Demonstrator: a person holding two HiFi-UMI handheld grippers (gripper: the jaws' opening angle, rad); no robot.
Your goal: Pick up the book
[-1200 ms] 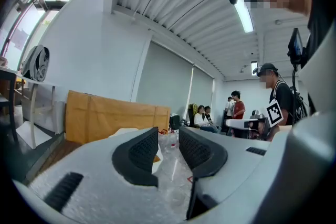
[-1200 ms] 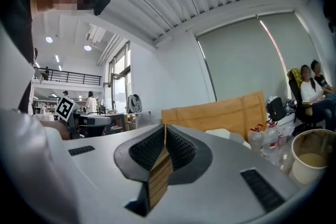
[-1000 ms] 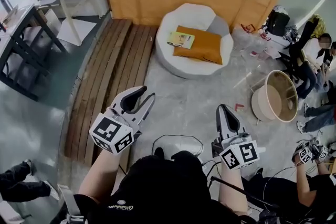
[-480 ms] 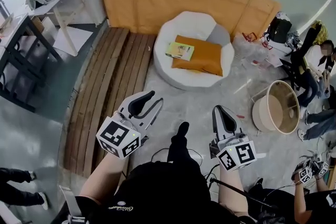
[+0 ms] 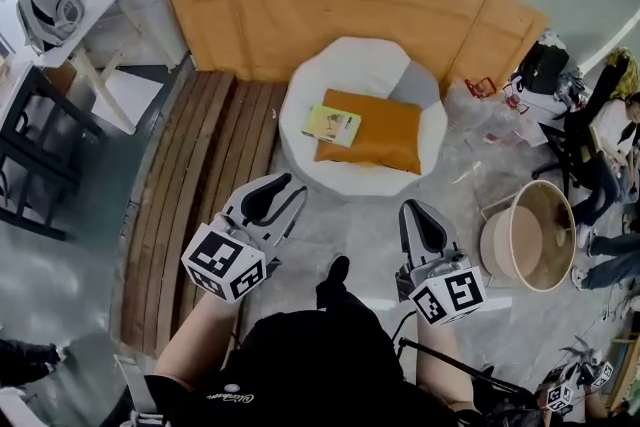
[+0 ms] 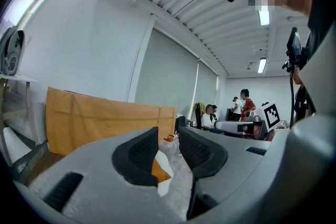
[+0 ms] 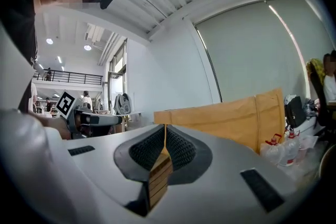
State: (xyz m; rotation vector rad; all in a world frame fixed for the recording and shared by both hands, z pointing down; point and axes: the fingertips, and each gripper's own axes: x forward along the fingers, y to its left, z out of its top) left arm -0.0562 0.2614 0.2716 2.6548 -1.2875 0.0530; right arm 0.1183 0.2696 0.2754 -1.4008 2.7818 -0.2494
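Over the last second the white seat (image 5: 360, 173) has slid down from the upper middle of the head view toward the centre, so you are closing on it while both tongs keep their place low in the frame. The book (image 5: 331, 124) lies flat on the left end of the orange cushion (image 5: 385, 130) on that seat, its cover up, untouched and well apart from either tool. Your left tongs (image 5: 292, 187) are drawn in as far as they go, with only a slim gap between the pads and nothing in it. Through that gap the left gripper view shows a corner of the cushion and seat ahead. Your right tongs (image 5: 413, 212) are pressed together, empty, aimed past the wooden slats (image 5: 195, 185) toward the cardboard screen (image 5: 330, 5). This reads as the approach, not the grasp: neither tool has reached the book, and both will need to spread before they can take its edge. The left pair sits closer to the book's side of the cushion and seems the likelier one to use.
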